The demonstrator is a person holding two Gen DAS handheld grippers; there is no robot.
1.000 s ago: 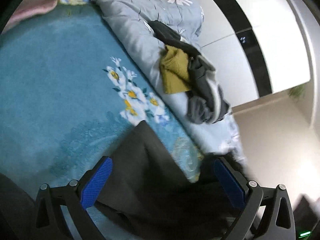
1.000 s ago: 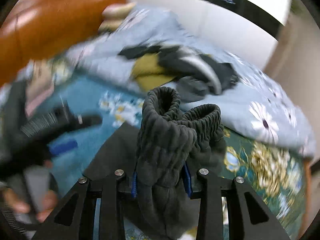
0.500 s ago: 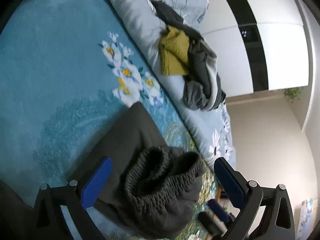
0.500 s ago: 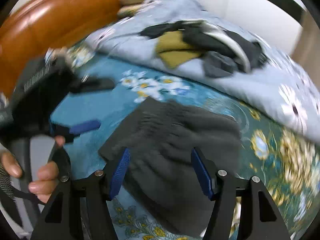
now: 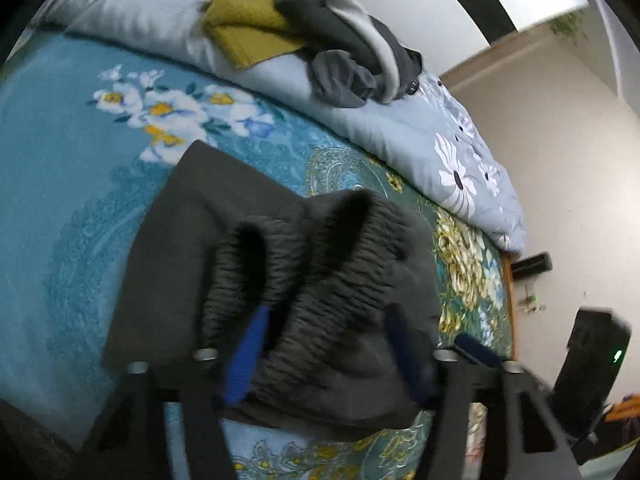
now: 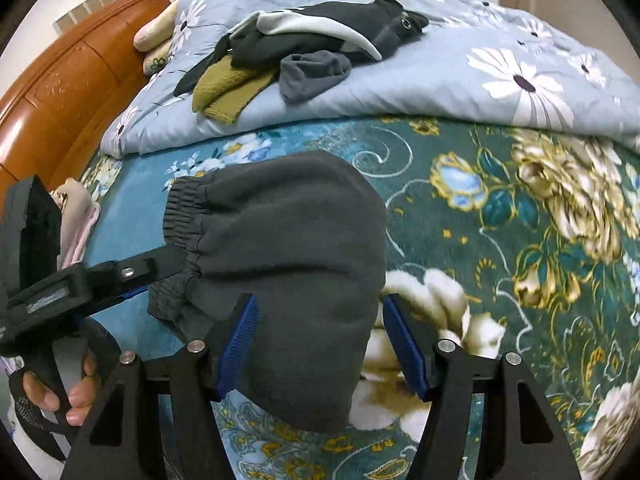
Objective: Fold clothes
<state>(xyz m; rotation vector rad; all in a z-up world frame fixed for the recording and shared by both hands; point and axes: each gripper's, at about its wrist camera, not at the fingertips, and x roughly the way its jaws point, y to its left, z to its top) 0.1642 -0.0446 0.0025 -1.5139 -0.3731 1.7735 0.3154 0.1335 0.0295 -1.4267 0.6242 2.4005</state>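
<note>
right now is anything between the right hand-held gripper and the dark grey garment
Nothing visible: the dark grey garment already lies between the open pads of the right hand-held gripper. The left hand-held gripper reaches its elastic waistband from the other side.

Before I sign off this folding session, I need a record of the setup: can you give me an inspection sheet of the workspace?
Surface: teal floral bedspread.
Job's things: dark grey trousers bunched on it.
Clutter: clothes pile on blue-grey quilt; pink cloth at the edge.
Claws: left claw has just been closing, waistband between its jaws, grip unclear; right claw has just been opening, straddles the trousers, not pressing.
Cables: nothing seen.
Surroundings: wooden headboard, pale wall.
</note>
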